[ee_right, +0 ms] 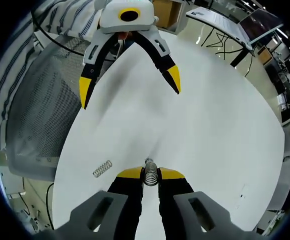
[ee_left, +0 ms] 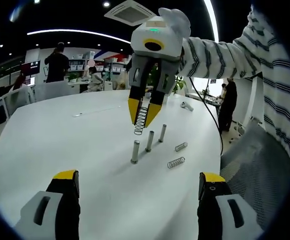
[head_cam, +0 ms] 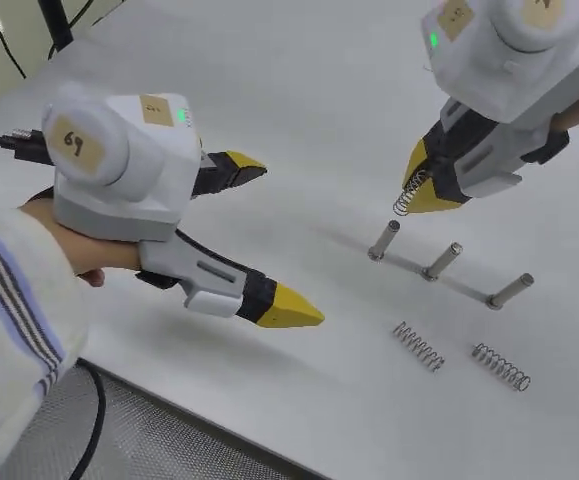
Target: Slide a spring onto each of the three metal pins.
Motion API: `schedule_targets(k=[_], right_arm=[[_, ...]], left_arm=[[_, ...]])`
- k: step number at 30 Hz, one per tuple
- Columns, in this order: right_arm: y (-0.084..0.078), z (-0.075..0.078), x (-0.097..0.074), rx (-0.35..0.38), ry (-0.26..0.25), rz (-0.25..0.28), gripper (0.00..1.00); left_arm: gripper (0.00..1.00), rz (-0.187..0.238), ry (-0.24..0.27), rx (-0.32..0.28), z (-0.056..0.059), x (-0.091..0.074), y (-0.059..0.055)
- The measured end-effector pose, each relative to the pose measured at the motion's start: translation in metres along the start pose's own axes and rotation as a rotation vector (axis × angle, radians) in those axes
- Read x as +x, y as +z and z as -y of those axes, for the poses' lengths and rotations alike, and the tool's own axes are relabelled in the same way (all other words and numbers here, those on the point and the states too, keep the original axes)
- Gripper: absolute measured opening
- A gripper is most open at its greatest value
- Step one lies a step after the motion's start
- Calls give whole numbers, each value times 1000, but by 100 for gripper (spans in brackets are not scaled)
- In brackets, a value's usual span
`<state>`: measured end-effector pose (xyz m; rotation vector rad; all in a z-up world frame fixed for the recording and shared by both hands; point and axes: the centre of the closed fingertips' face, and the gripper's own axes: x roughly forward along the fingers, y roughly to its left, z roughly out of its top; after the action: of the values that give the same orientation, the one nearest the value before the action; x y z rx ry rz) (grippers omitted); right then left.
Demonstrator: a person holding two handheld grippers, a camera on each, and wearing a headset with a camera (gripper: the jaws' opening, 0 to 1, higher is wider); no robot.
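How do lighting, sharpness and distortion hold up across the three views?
Head view: even light, only faint shadows beside the pins, sharp. Left gripper view: fisheye bends the table edge; ceiling strip lights glare. Right gripper view: held spring crisp, white table washed out.

Bare bench (head_cam: pixel 269 80) lay open left of the three pins (head_cam: pixel 442 261), which stood close together in a row. Two loose springs (head_cam: pixel 417 346) lay just before them. The right gripper (head_cam: pixel 419 190), clamping a spring (head_cam: pixel 405 196), hung above the row's left end.

My three pins (head_cam: pixel 384 240) are bare, dull-shining metal; the springs (head_cam: pixel 417 346), thin bright wire. The bench (head_cam: pixel 299 120) is smooth matt white, my sleeve (head_cam: pixel 9 330) a striped knit.
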<state>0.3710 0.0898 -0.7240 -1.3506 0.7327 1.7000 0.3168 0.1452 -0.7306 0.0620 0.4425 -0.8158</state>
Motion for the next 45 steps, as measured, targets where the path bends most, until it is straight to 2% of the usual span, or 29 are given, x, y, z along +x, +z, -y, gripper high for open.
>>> schedule_targets(k=[9,25,35,45], right_arm=[[-4,-4,11,13,21,-15,8],[-10,-4,26,12,38,-28,8],[-16,-5,37,15,51,-41,8],[-23,1,54,33,56,-40,8]], left_arm=[[98,9,15,-21,-4,-5,0],[98,28,40,-51,-12,0,6],[98,32,37,-48,-10,1,8],[98,31,44,-57,-12,0,9]])
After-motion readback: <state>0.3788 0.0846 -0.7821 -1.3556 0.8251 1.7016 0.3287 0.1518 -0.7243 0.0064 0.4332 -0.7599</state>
